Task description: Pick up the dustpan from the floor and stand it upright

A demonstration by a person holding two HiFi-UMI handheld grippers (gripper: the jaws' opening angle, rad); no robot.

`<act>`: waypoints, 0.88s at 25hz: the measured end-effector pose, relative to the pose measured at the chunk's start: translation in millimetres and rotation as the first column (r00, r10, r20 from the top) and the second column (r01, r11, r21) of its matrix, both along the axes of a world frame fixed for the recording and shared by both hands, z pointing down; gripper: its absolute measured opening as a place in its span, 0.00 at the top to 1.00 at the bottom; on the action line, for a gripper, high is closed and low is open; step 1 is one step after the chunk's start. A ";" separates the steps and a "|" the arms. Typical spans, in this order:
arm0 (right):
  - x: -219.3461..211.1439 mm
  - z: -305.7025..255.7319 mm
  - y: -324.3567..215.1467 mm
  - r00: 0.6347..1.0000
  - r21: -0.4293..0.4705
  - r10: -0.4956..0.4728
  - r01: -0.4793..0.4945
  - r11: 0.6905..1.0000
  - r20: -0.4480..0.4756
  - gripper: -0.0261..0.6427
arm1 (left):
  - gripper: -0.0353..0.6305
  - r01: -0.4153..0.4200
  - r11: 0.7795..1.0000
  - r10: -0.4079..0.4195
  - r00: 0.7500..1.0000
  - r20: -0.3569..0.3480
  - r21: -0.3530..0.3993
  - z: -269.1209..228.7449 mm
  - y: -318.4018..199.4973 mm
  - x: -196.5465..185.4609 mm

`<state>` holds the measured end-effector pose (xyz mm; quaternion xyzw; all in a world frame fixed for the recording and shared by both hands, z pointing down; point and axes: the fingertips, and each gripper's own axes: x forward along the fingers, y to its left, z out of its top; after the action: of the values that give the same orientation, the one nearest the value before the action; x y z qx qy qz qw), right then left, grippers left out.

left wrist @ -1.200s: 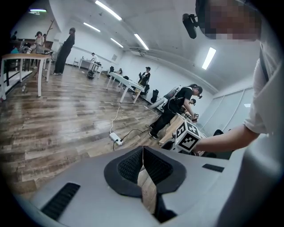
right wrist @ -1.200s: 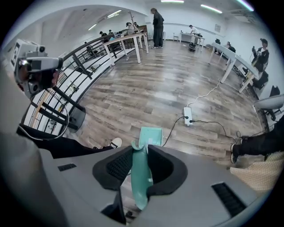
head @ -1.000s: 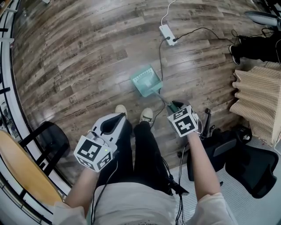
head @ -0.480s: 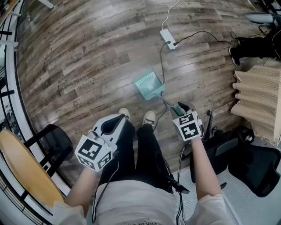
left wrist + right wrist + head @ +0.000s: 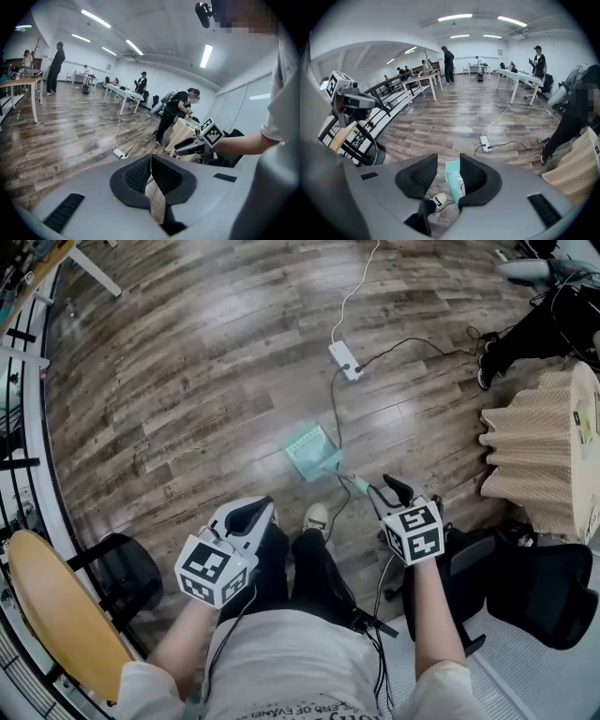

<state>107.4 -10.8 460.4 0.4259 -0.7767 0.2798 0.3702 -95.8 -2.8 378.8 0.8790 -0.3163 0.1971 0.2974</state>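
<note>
The teal dustpan (image 5: 312, 452) is on the wood floor just ahead of my feet. Its handle (image 5: 357, 484) rises toward me, so it seems to stand upright on its own. My right gripper (image 5: 391, 491) hovers beside the handle's top and clear of it. Its jaws have just been opening. In the right gripper view the dustpan (image 5: 453, 177) shows below through the wide gap of the right gripper (image 5: 447, 160), and no pad presses on it. My left gripper (image 5: 251, 514) hangs over my left leg; the left gripper (image 5: 151, 158) is shut with its pads together on nothing.
A white power strip (image 5: 344, 360) and its cables lie on the floor beyond the dustpan. A beige corrugated block (image 5: 530, 451) and a black office chair (image 5: 539, 592) are at the right, and a wooden chair (image 5: 56, 615) at the left. My shoe (image 5: 317, 517) is near the pan.
The right gripper let go of the dustpan's handle, opened and lifted away from it. The dustpan stays standing on the floor. The left gripper rose a little.
</note>
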 end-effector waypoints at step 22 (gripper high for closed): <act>-37.1 -205.4 60.7 0.964 0.290 0.145 -0.208 0.934 0.223 0.84 | 0.91 -0.115 0.975 0.116 0.993 0.008 0.190 -140.6 47.9 34.5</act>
<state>70.3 49.9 255.0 0.5171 -0.8024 0.2273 0.1926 -61.3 45.1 238.2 0.9206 -0.2815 0.1815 0.2007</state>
